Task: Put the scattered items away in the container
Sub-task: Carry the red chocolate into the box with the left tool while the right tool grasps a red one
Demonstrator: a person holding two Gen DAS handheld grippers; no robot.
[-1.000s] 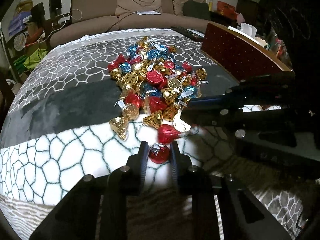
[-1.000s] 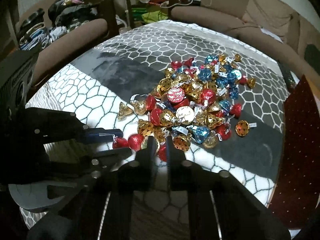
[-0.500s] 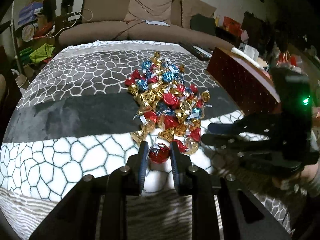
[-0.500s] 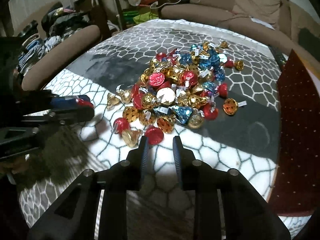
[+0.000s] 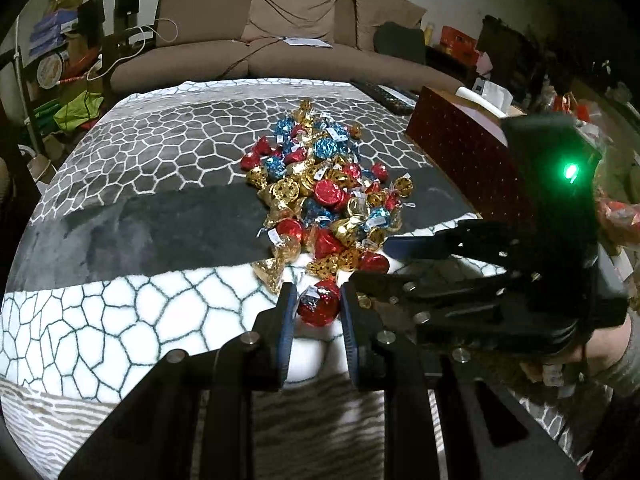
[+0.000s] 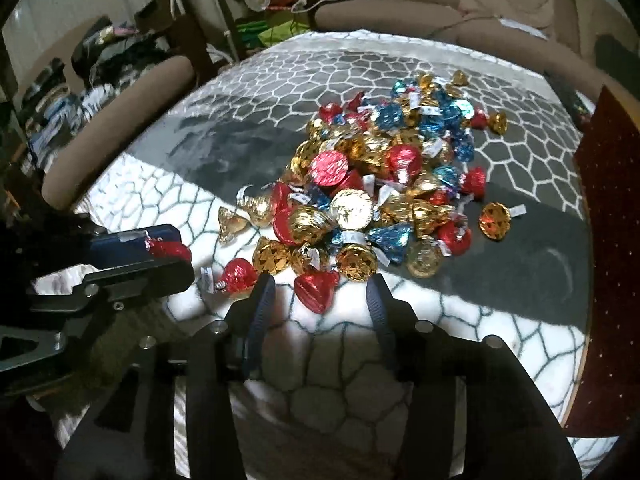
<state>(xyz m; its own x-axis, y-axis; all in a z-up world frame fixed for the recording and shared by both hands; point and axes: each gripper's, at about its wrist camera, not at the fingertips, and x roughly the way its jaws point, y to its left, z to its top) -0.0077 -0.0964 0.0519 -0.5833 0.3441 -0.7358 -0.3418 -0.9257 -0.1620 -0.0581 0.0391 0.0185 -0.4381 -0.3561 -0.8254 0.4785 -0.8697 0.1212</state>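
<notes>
Step in hand: we had 1 red candy point(image 5: 319, 304) pinched between the fingers of the left gripper point(image 5: 316, 305), lifted clear of the patterned blanket point(image 5: 120, 312); it also showed in the right wrist view point(image 6: 168, 249).
Right gripper point(image 6: 318, 294): its fingers had just been opening and stood apart around another red candy point(image 6: 317, 289) at the near edge of the pile, not yet pressing on it.
Candy pile point(image 6: 384, 184): red, gold and blue foil pieces heaped on the bench, still to be cleared.
Container: we judged the dark red box point(image 5: 460, 148) on the right side of the bench to be it, though its inside was hidden.
Next move: we judged the right fingers needed to close on that candy, and the left needed to carry its piece over the box wall and let go.
Edges: the box wall rose near the pile; the bench edge curved close beside it in the right wrist view.
Open room: the blanket on the left was bare; the 2 grippers sat near each other, so we saw little space between them.
</notes>
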